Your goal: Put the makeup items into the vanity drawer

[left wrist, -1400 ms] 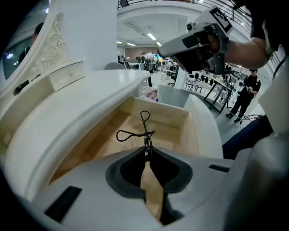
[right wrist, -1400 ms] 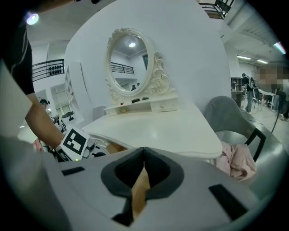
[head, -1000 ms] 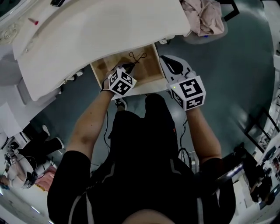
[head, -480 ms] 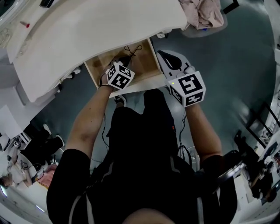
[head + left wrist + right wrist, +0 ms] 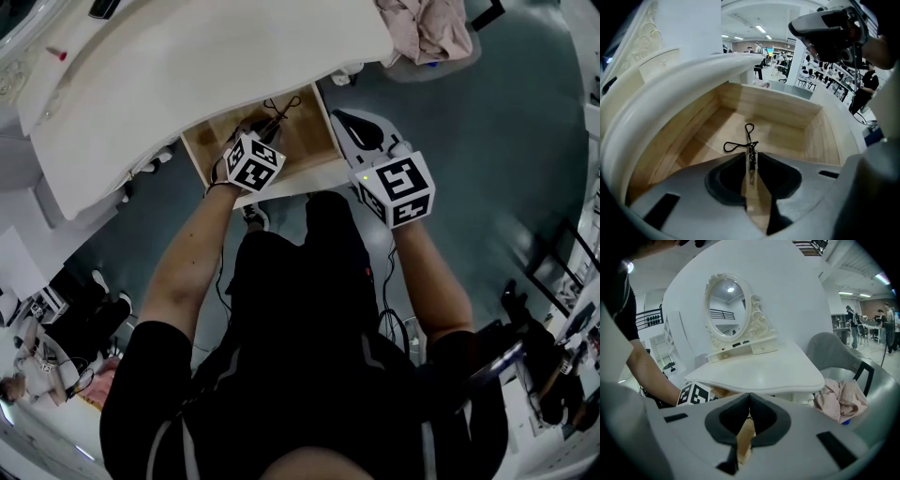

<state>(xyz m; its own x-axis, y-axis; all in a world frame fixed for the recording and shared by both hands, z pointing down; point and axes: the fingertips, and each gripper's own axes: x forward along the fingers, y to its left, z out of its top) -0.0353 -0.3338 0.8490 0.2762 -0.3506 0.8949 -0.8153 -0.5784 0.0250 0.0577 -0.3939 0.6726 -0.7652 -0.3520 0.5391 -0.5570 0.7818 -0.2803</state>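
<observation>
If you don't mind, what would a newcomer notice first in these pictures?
The open wooden drawer under the white vanity top stands out, with the left gripper shut on a black eyelash curler whose loop handles point into it. The right gripper hangs shut and empty beside the drawer, facing the ornate oval mirror and a pink cloth on a chair.

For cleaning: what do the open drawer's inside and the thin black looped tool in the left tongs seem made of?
Pale open drawer: likely bare light wood, matt, showing grain and plank seams. Thin black looped tool: probably dark metal, given wire-thin loops; too small to be sure.
</observation>
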